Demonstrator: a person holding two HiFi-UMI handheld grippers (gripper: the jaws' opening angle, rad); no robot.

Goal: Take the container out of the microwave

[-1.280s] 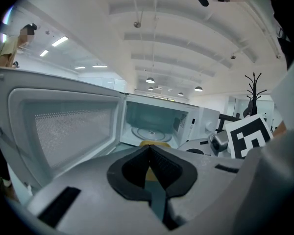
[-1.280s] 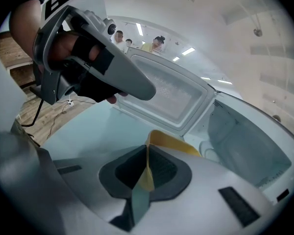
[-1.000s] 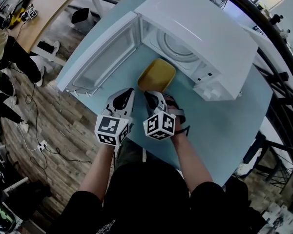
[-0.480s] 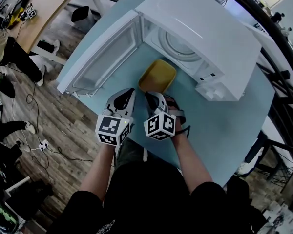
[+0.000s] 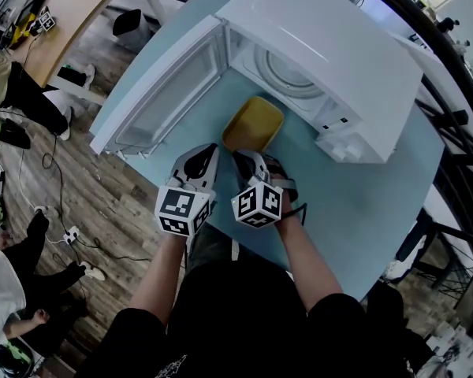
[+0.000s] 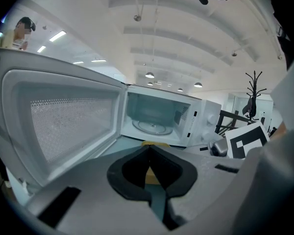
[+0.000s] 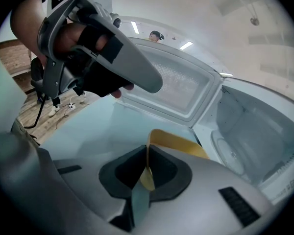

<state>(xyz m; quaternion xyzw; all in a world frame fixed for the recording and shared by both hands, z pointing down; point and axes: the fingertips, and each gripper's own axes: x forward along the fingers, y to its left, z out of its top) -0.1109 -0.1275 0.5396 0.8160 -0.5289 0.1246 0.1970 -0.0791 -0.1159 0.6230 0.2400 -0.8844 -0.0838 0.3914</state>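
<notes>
A yellow container rests on the light blue table just in front of the open white microwave. My right gripper is shut on the container's near rim; in the right gripper view the yellow rim stands pinched between the jaws of this gripper. My left gripper hovers just left of it, shut with nothing held. The left gripper view has its closed tips pointing at the container and the empty microwave cavity.
The microwave door swings wide open to the left, over the table's left edge. The glass turntable inside is bare. Wooden floor with cables and people's legs lies left of the table; a railing runs at the right.
The grippers and the container stay where they were. Only people on the floor at the left have shifted.
</notes>
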